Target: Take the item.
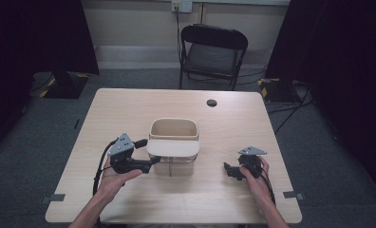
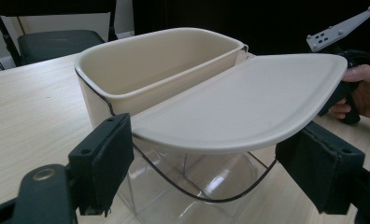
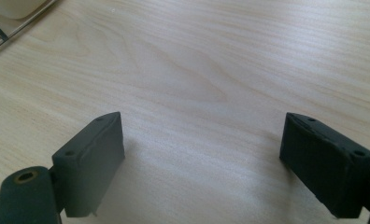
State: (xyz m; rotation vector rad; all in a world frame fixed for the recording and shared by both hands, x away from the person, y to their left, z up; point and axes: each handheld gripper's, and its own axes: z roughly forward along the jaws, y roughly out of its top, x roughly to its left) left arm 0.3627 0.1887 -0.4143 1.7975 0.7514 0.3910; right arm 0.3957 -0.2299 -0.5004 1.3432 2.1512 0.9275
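Note:
A clear container [image 1: 179,167] holds a cream bin [image 1: 173,128] in its far half. A flat cream lid [image 1: 174,147] hovers level over the near half. My left gripper [image 1: 147,152] is at the lid's left end, its jaws pressed against the lid's two long edges. In the left gripper view, the lid [image 2: 239,98] runs away from the pads [image 2: 103,158], above the clear wall [image 2: 192,177] and beside the bin [image 2: 160,60]. My right gripper [image 1: 230,171] rests low at the right, open over bare wood [image 3: 202,154], and it appears again past the lid's far end [image 2: 346,88].
The wooden table [image 1: 129,109] has a small dark hole [image 1: 211,102] near its far edge. A black folding chair [image 1: 213,50] stands behind the table. Dark curtains hang at both sides, and cables lie on the floor at the right.

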